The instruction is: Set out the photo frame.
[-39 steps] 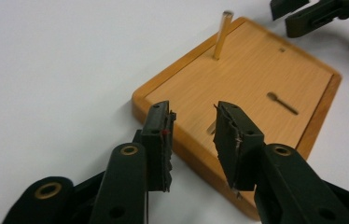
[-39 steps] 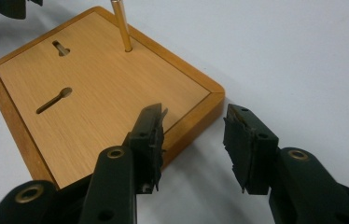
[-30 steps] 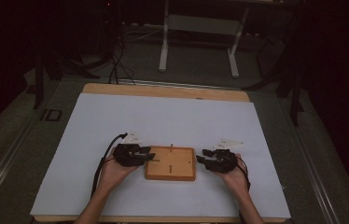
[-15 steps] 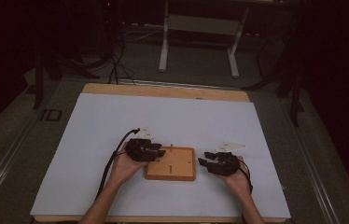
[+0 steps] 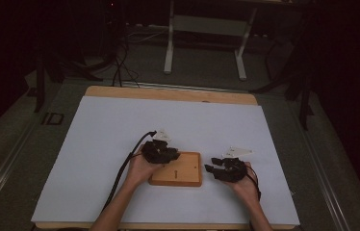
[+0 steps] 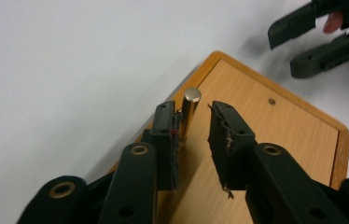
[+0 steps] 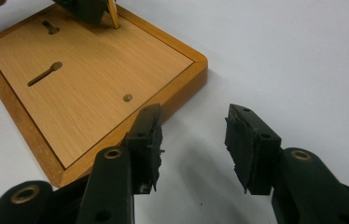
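Observation:
A flat wooden board (image 5: 180,171) lies on the white table near the front edge. A short brass peg (image 6: 190,109) stands upright at one corner of the board (image 6: 266,135). My left gripper (image 5: 168,155) reaches over that corner. Its jaws have just been closing, and the peg stands between them in the left gripper view (image 6: 192,108). The peg is against the left pad, with a gap to the right pad. My right gripper (image 5: 212,169) rests on the table just right of the board (image 7: 84,79). It stands open (image 7: 193,114) with nothing between its pads.
The board's top has a keyhole-shaped slot (image 7: 44,74) and a small brass stud (image 7: 127,97). A white sheet (image 5: 120,125) covers the table, with wide bare room behind and to the left. Table legs and cables (image 5: 120,67) stand on the floor beyond.
My left gripper has moved right, from beside the board's left edge to over its far left corner, and its jaws have narrowed around the peg. The right gripper has stayed put.

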Tool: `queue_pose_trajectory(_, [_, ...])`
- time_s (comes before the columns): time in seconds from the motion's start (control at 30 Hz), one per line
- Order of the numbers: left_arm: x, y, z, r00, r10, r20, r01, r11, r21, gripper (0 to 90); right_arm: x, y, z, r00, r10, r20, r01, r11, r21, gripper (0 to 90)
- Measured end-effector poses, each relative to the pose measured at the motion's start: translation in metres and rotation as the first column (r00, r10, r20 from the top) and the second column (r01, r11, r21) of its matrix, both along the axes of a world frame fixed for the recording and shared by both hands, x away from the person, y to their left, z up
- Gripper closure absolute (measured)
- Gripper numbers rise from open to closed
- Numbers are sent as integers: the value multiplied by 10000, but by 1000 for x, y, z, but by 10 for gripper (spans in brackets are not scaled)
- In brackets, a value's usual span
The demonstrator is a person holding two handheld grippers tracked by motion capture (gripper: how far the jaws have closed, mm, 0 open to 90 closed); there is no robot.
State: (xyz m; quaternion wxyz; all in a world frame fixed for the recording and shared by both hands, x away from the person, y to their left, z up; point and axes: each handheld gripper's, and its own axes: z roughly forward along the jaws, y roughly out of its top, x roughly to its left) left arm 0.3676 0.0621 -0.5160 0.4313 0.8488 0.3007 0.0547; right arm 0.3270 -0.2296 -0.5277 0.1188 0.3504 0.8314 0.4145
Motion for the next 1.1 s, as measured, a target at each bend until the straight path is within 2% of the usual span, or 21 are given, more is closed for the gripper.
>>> queue_pose_trajectory(0.2, [5, 0, -1, 9999, 30, -141, -31, 10000, -43, 816, -1, 1, 0, 10000, 87, 20, -87, 10000, -36, 548])
queue_pose_trajectory(0.53, [6, 0, -2, 9996, -14, -270, 10, 9999, -137, 814, -2, 4, 1, 9997, 234, 93, -234, 9997, -35, 545])
queue_pose_trajectory(0.63, [10, 2, -3, 9985, -119, -525, 99, 9992, -382, 821, -4, 5, 2, 9992, 358, 180, -358, 9994, -18, 543])
queue_pose_trajectory(1.07, [18, 4, -2, 9946, -396, -959, 356, 9984, -431, 827, -12, 8, 6, 9961, 787, 397, -786, 9969, -45, 532])
queue_pose_trajectory(1.1, [21, 5, -2, 9926, -482, -1114, 428, 9978, -500, 827, -12, 7, 7, 9956, 831, 445, -831, 9965, -4, 530])
